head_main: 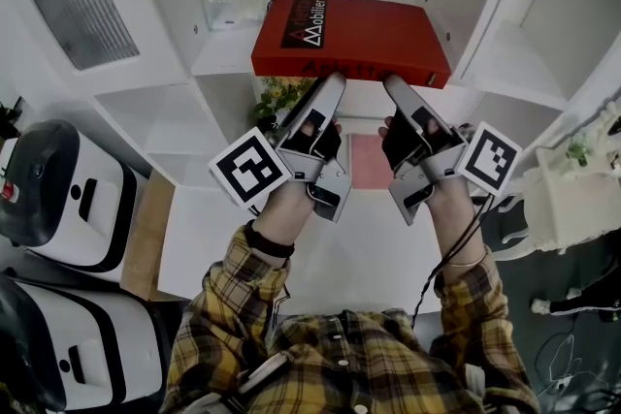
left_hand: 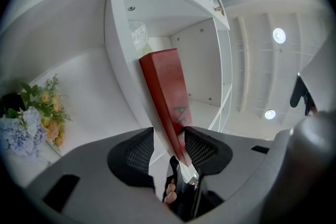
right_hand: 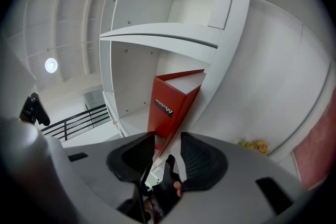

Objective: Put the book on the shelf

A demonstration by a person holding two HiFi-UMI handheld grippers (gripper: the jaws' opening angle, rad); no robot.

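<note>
A red book [head_main: 354, 34] lies flat on a white shelf board [head_main: 218, 63], its lettered near edge jutting slightly over the board's front. My left gripper [head_main: 330, 84] and right gripper [head_main: 393, 84] both reach up to that edge, side by side. In the left gripper view the book [left_hand: 165, 86] runs down between the jaws of the left gripper [left_hand: 168, 136]; it lies against the right pad and a pale strip shows at the left pad. In the right gripper view the book's corner [right_hand: 168, 102] sits between the jaws of the right gripper [right_hand: 168, 139], with gaps at the pads.
A crumpled clear plastic pack [head_main: 233, 0] sits on the same shelf, left of the book. Artificial flowers [head_main: 277, 97] stand in the compartment below. White uprights wall the compartment on both sides. Two white and black appliances [head_main: 58, 199] stand at the left.
</note>
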